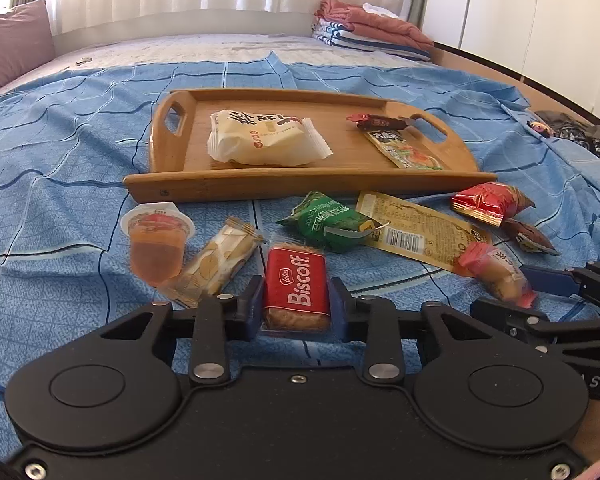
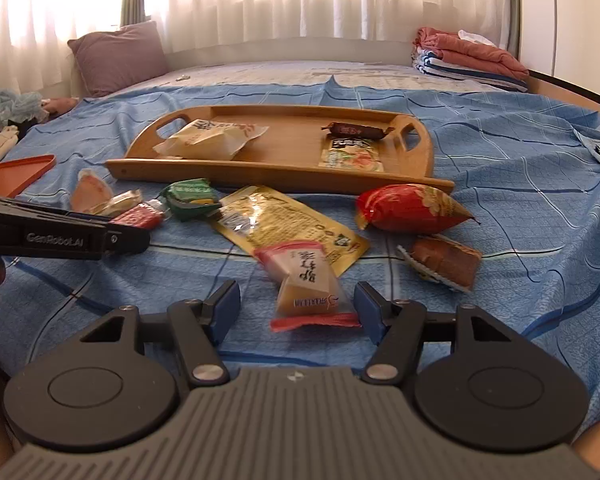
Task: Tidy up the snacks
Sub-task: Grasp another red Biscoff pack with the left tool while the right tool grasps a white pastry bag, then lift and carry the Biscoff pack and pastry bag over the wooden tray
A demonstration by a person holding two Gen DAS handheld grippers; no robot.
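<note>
Three snacks already lie on the wooden tray (image 1: 168,190), which sits well ahead of both sets of fingers: a white bun packet (image 1: 260,136), a dark candy bar (image 1: 380,122) and a flat sauce sachet (image 1: 404,150). You judge these as sorted; the rest wait on the blue sheet (image 1: 60,184) between the tray and your fingers.

Your left gripper (image 1: 296,304) has its pads pressed on both sides of the red biscuit pack (image 1: 296,286), narrow enough to grip it across its short width. That looks like a firm pinch, ready for lifting toward the tray.

Your right gripper (image 2: 296,308) stands about half open around the small cake packet (image 2: 306,284). The right-hand pad touches its red crimped edge; the left-hand pad is clear of it, so nothing is gripped yet. Centre it before you close.
</note>
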